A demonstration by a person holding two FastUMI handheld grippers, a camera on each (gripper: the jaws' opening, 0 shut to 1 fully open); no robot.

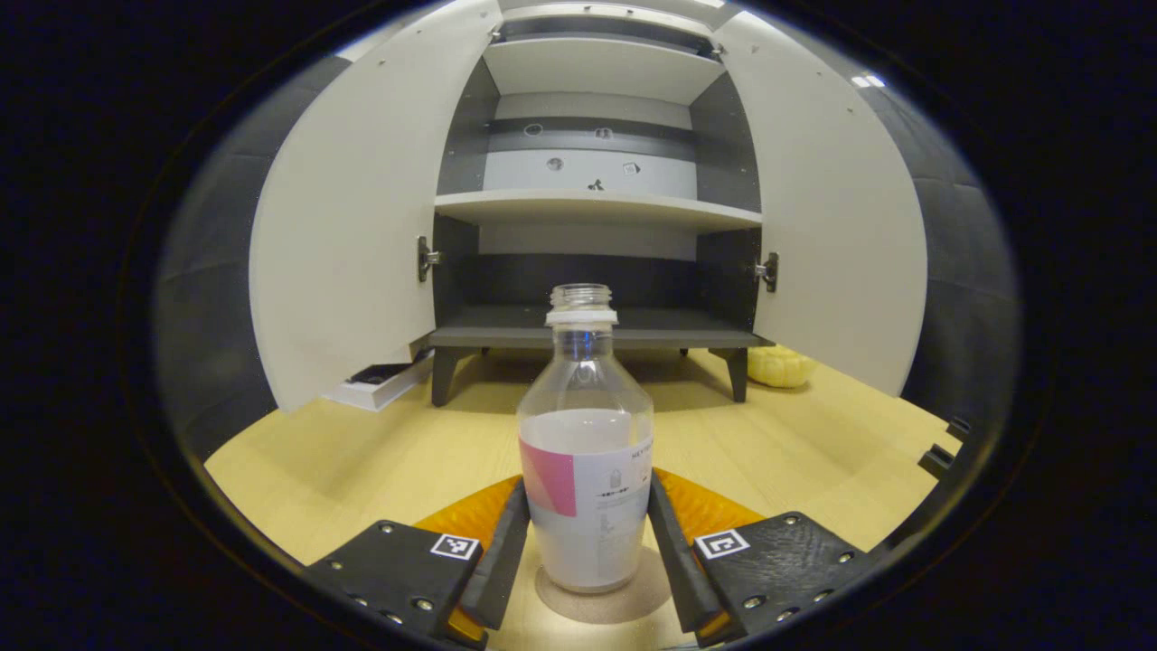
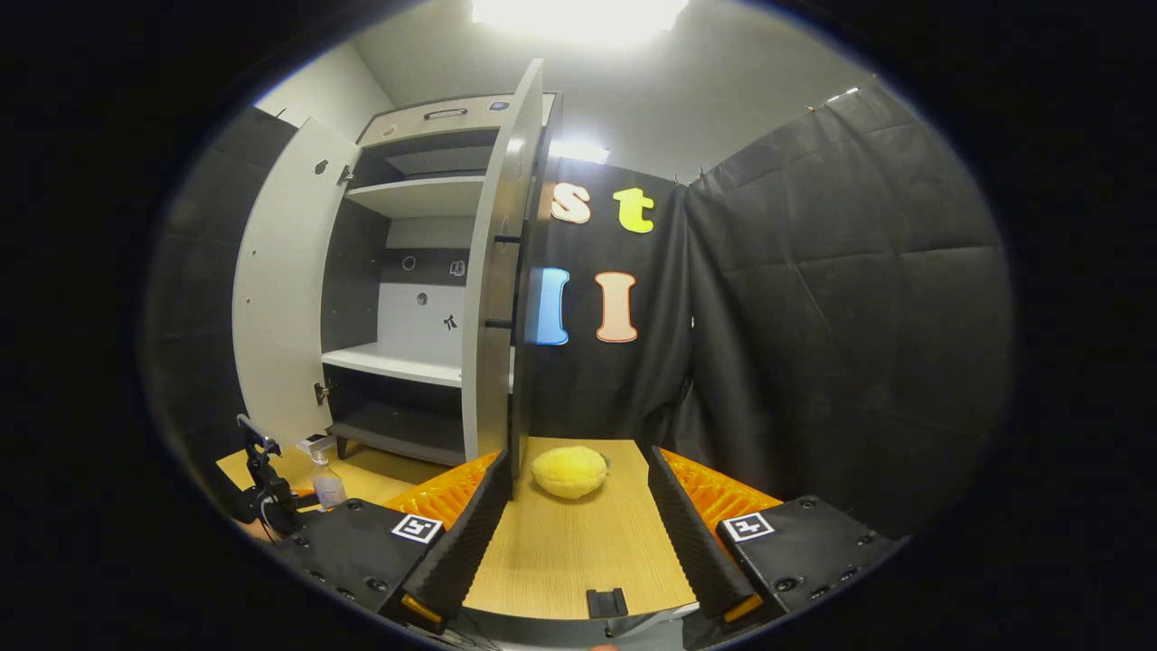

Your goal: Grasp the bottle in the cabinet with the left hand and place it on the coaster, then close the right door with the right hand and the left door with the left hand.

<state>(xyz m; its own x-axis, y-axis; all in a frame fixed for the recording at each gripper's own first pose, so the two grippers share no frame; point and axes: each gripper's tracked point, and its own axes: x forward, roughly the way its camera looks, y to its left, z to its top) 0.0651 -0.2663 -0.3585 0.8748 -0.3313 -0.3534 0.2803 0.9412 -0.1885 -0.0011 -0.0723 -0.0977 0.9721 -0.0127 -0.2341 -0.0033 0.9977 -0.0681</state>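
A clear capless bottle [image 1: 586, 470] with white contents and a pink-and-white label stands upright on a round tan coaster [image 1: 624, 604] on the wooden table. My left gripper [image 1: 586, 493] has both fingers against the bottle's sides, shut on it. Behind stands the cabinet [image 1: 597, 212] with its left door [image 1: 352, 244] and right door [image 1: 832, 244] wide open and its shelves bare. In the right gripper view my right gripper [image 2: 578, 470] is open and holds nothing, just in front of the right door's edge [image 2: 497, 298]. Far left there, the bottle [image 2: 327, 485] stands small beside the left gripper [image 2: 262, 493].
A yellow lemon-like object [image 1: 782, 366] [image 2: 569, 472] lies on the table by the right door. A flat white box [image 1: 380, 382] sits under the left door. Black cloth walls [image 2: 841, 316] close in the right side.
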